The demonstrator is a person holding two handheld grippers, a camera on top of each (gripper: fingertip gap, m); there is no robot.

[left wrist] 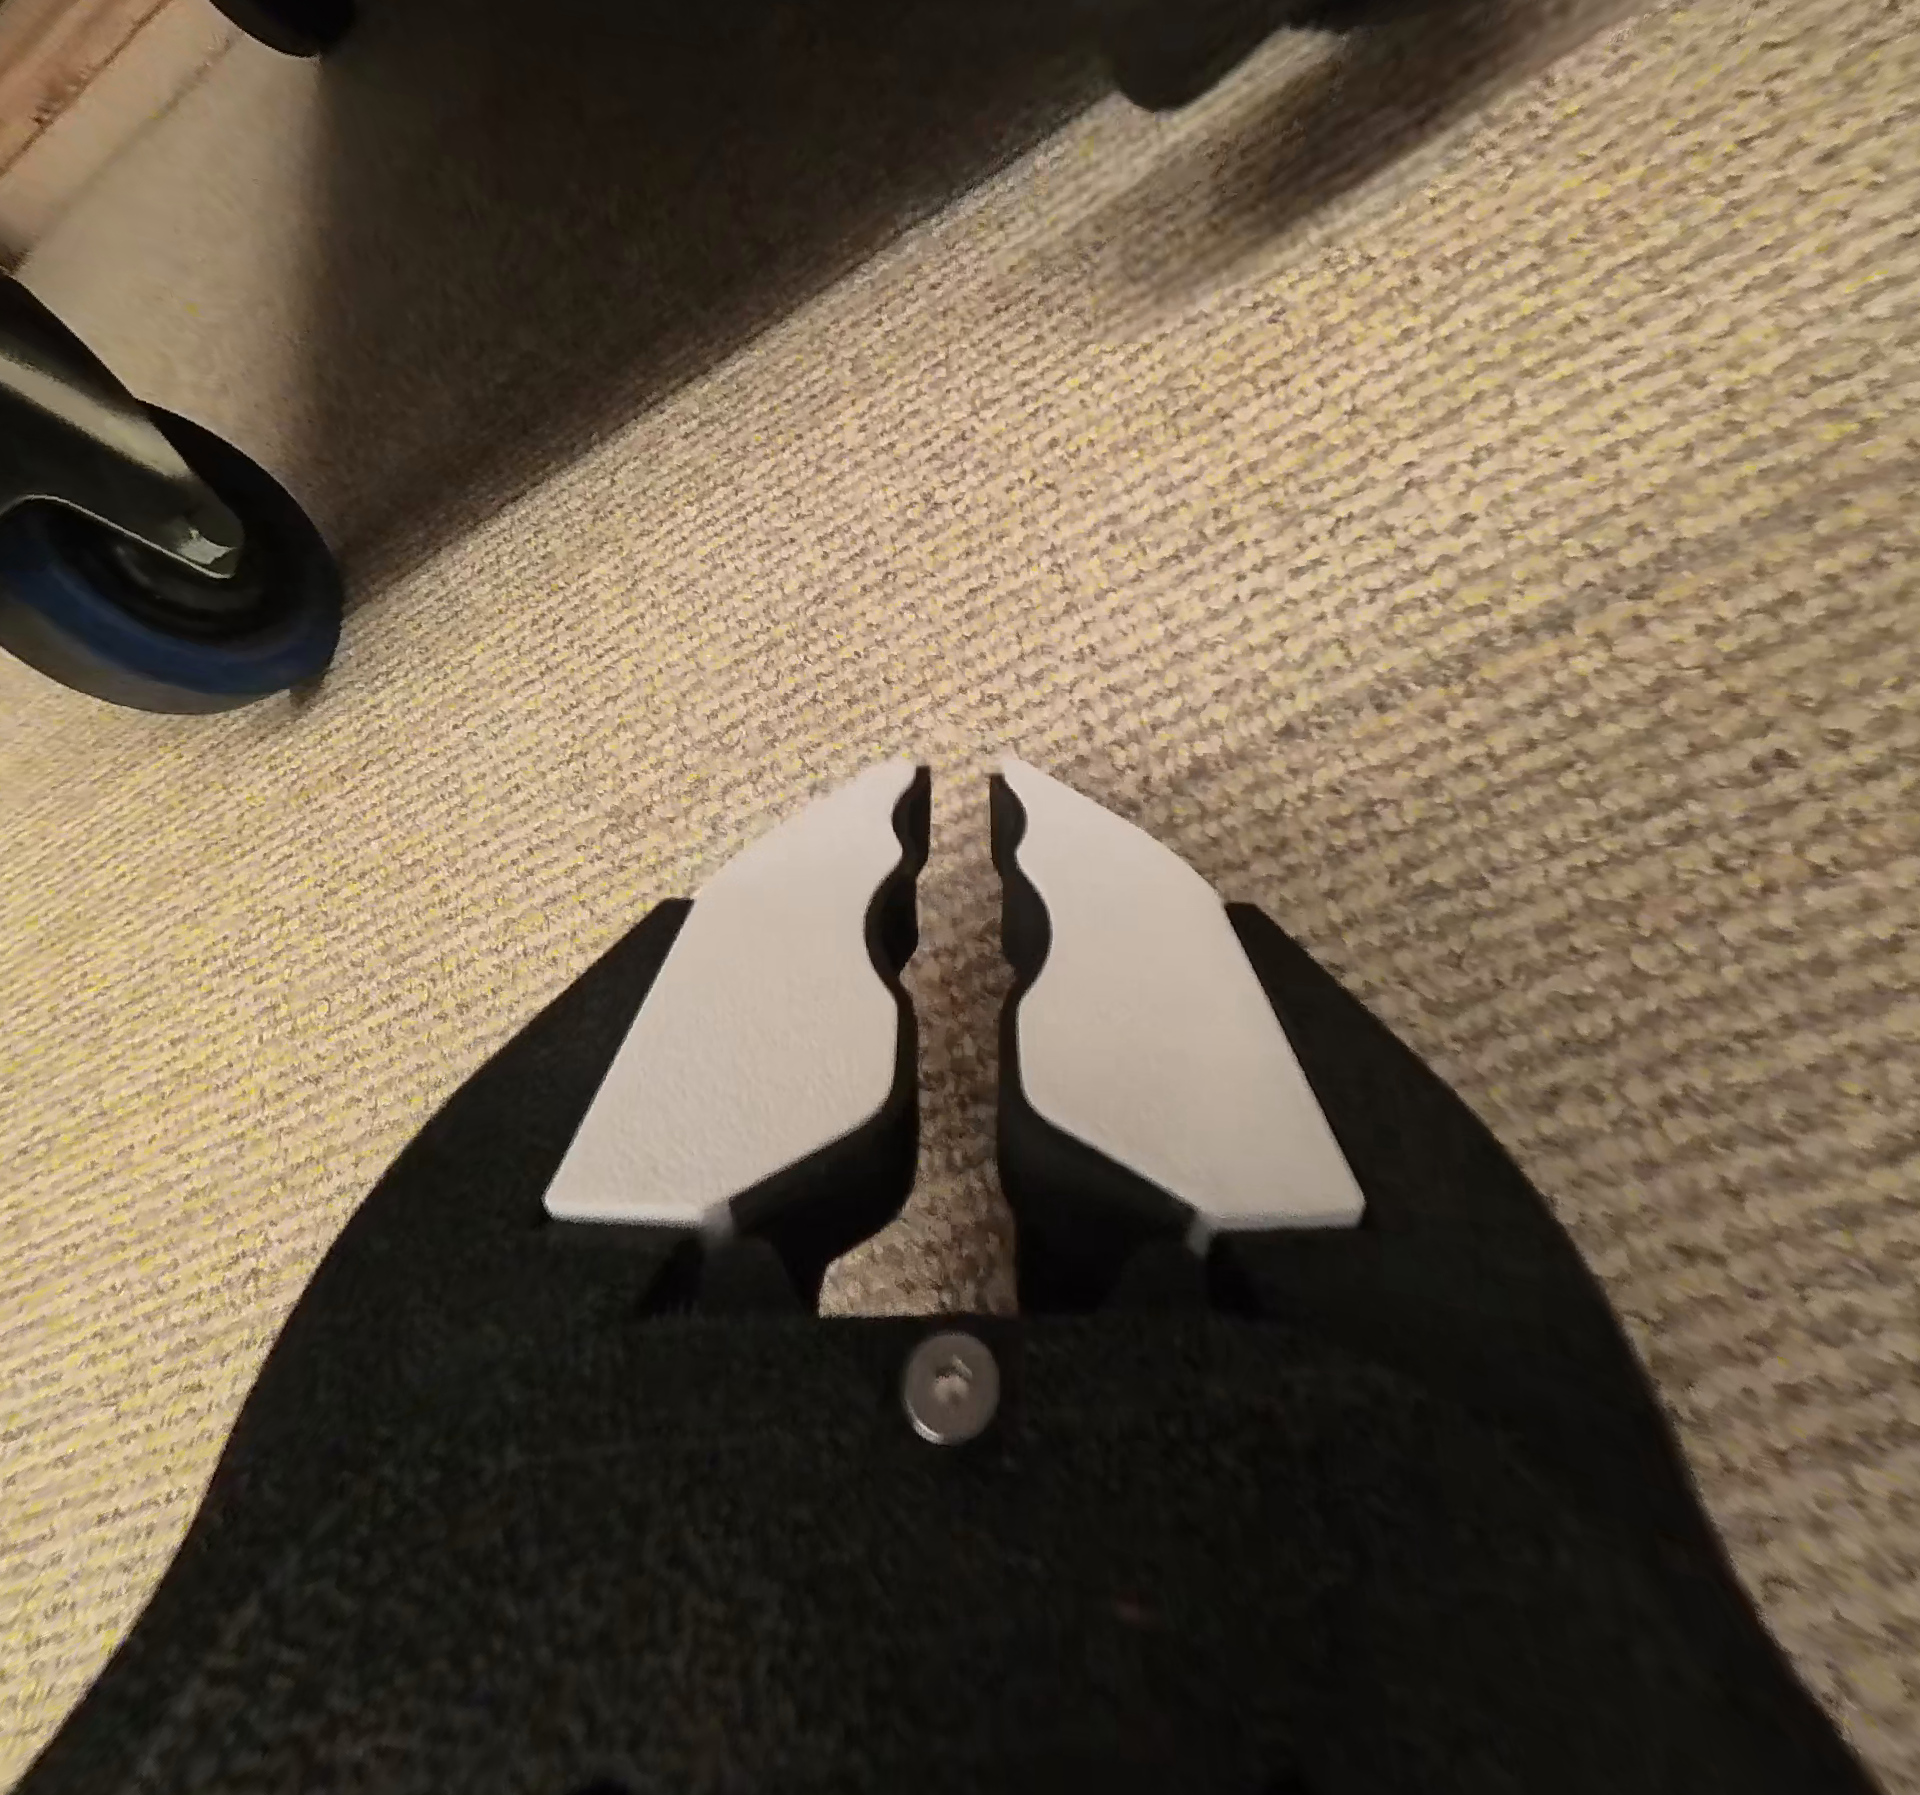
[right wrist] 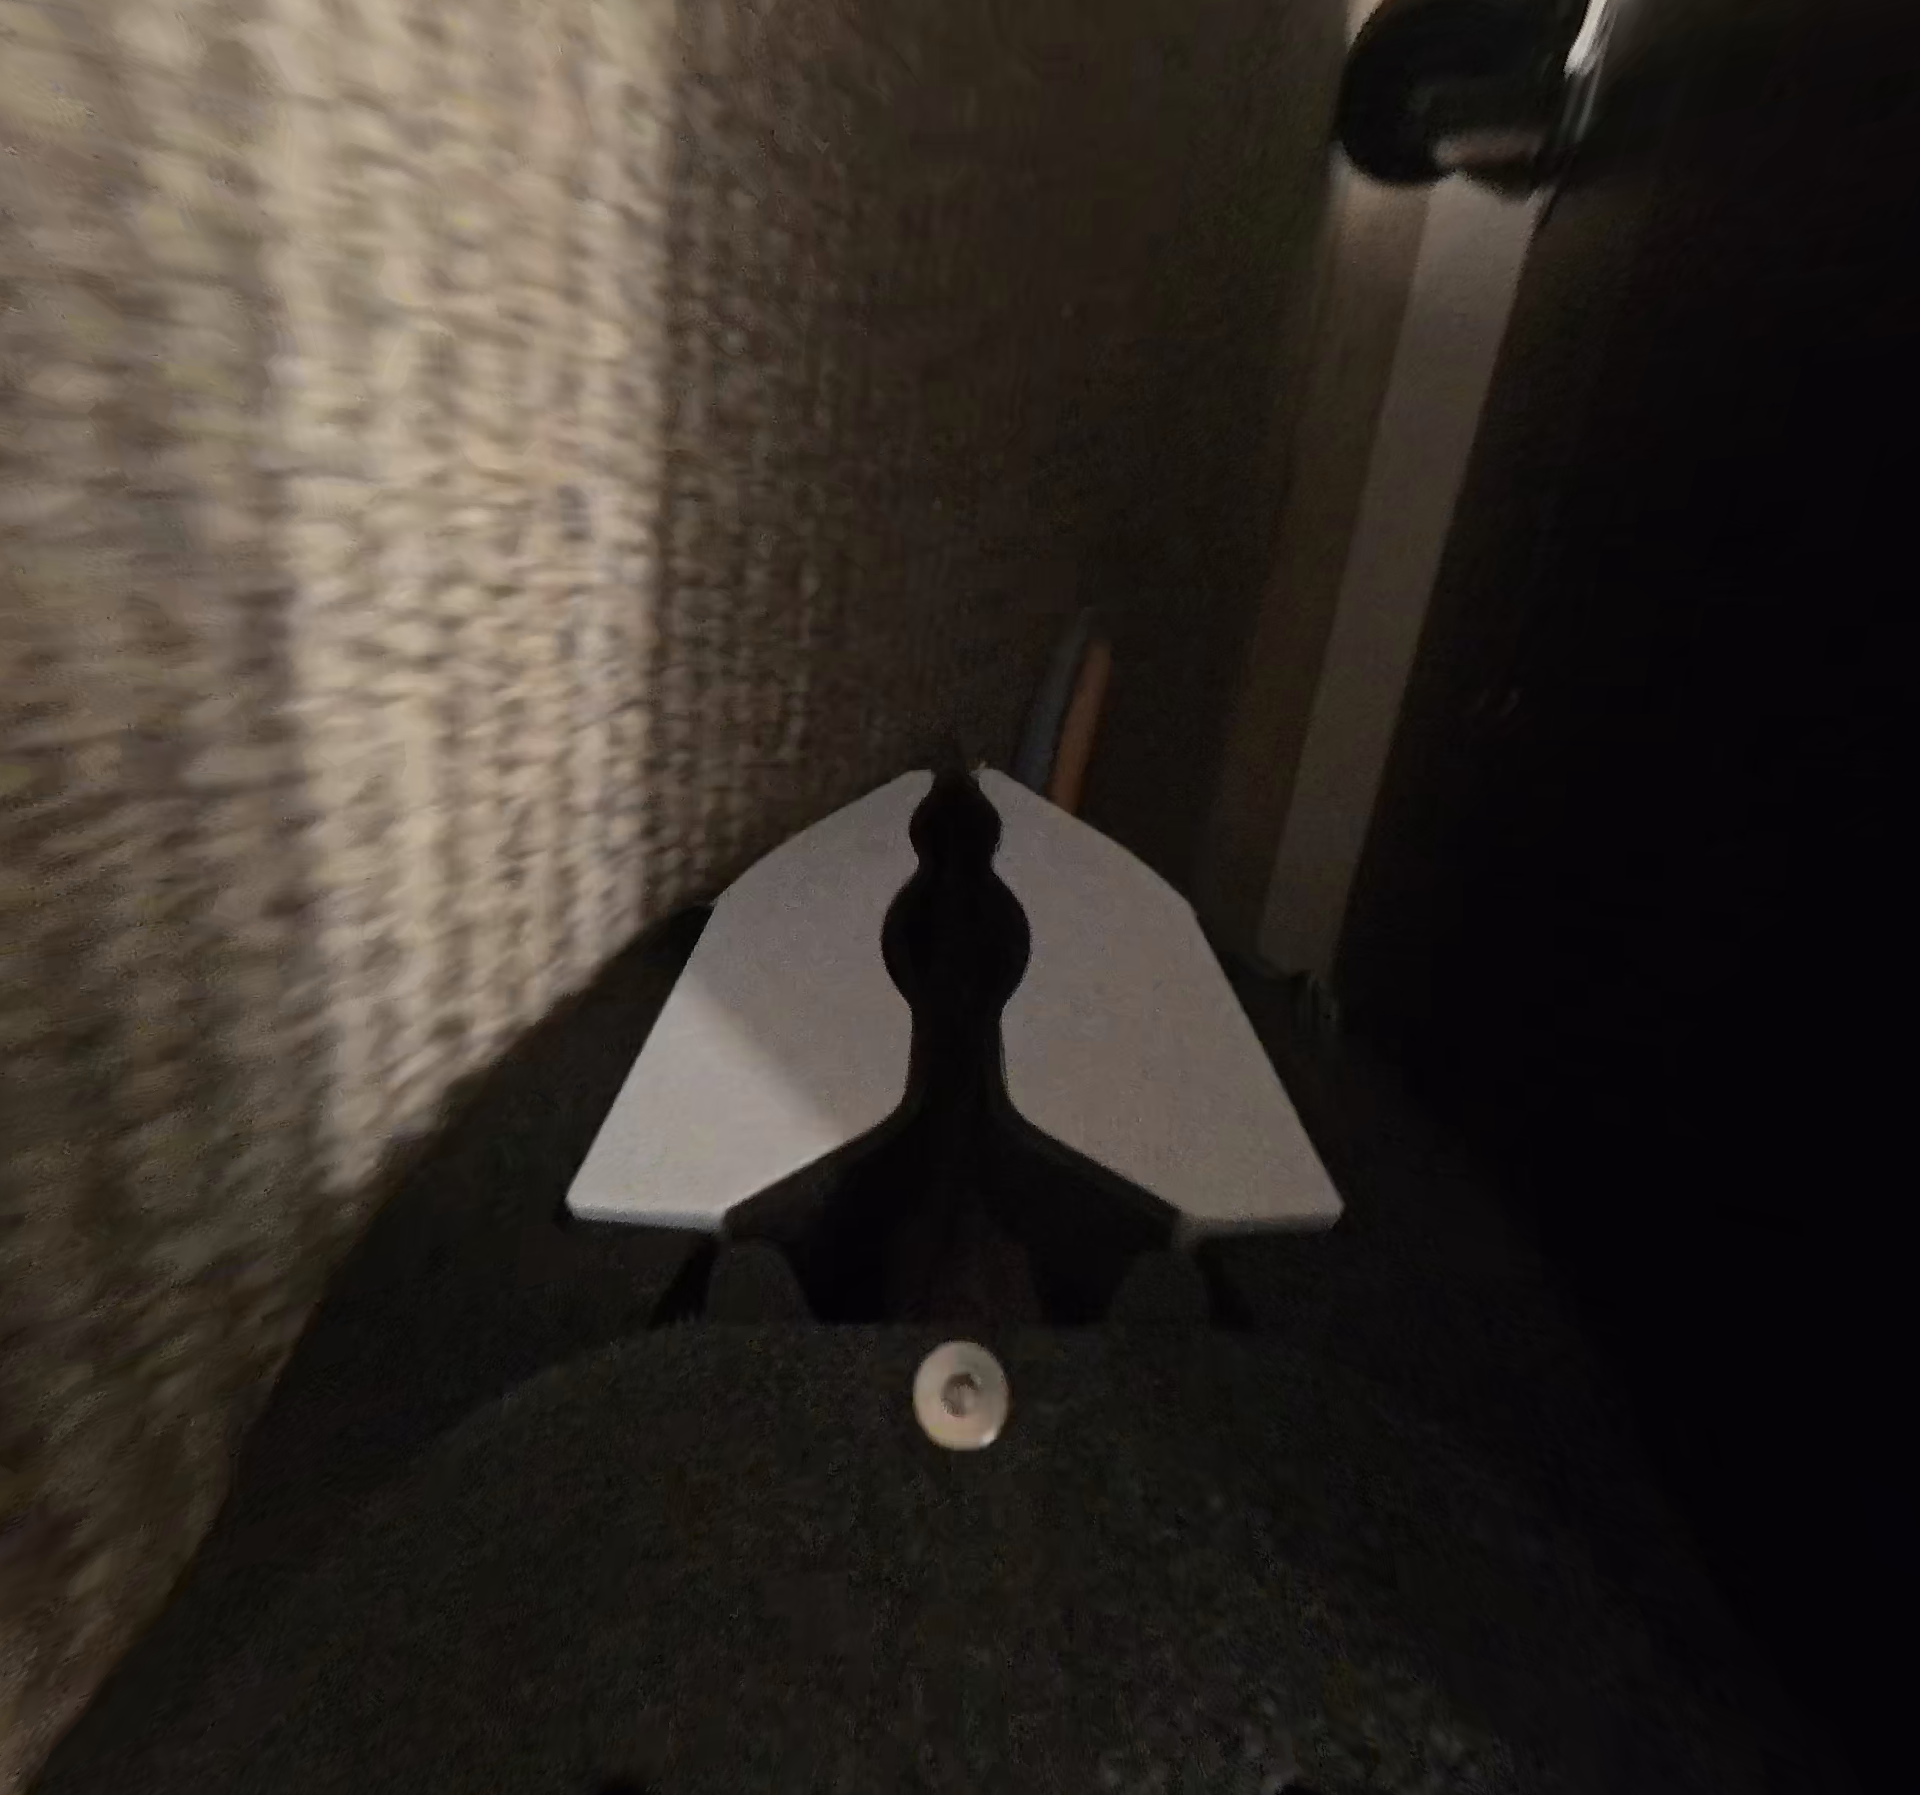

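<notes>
Both grippers are empty. A narrow gap is kept between the left gripper [left wrist: 961, 779] tips over beige carpet [left wrist: 1351, 654], right of a blue-rimmed caster [left wrist: 177, 592]; the right gripper [right wrist: 961, 777] is closed tip-to-tip above shadowed carpet.

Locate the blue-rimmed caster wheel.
In the left wrist view the blue-rimmed caster wheel stands on the beige carpet at the left edge, ahead-left of the left gripper.
</notes>
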